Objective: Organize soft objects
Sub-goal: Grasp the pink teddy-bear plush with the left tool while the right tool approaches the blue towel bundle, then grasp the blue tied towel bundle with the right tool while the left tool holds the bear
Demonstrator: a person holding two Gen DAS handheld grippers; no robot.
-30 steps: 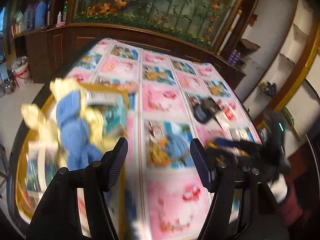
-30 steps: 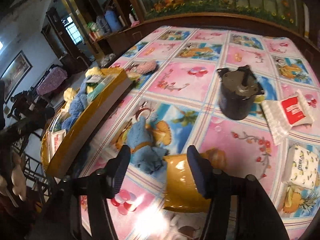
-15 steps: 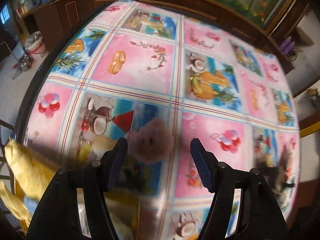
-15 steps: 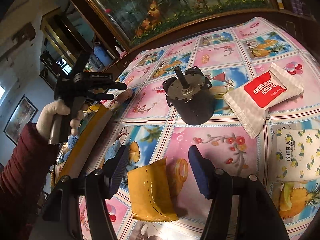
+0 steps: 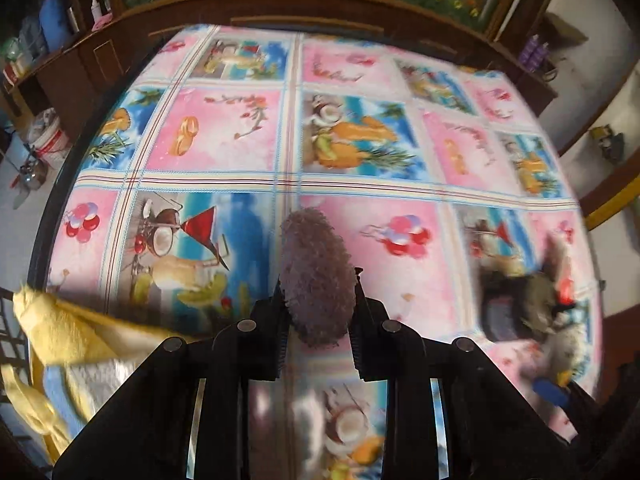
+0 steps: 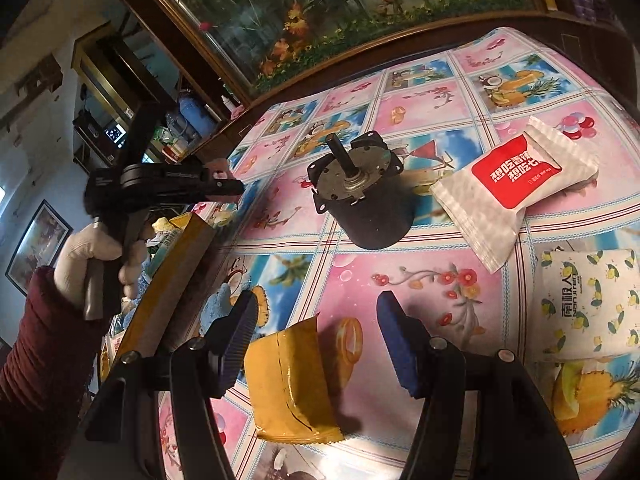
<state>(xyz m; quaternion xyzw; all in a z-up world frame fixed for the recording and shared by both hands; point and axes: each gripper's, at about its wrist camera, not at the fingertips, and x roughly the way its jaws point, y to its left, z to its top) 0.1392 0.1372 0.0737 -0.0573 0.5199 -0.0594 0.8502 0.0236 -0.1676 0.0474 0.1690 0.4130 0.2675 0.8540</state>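
My left gripper [image 5: 318, 312] is shut on a fuzzy mauve plush piece [image 5: 314, 276] and holds it above the patterned tablecloth [image 5: 224, 140]. In the right wrist view the left gripper [image 6: 236, 188] shows at the left, held by a gloved hand, with the pink plush [image 6: 218, 166] at its tip, above the yellow box [image 6: 180, 276]. My right gripper [image 6: 316, 334] is open and empty, over a yellow packet [image 6: 288, 384]. A blue plush [image 6: 214, 308] lies beside the box. Yellow and blue cloths [image 5: 56, 344] sit at lower left.
A black motor [image 6: 360, 204] with a shaft stands mid-table. A white pouch with a red label [image 6: 512, 184] and a lemon-print tissue pack [image 6: 588, 304] lie to the right. Dark wood cabinets [image 5: 320, 4] line the table's far side.
My left gripper has closed on the mauve plush and lifted it off the cloth. My right gripper has held its place, open, over the yellow packet.
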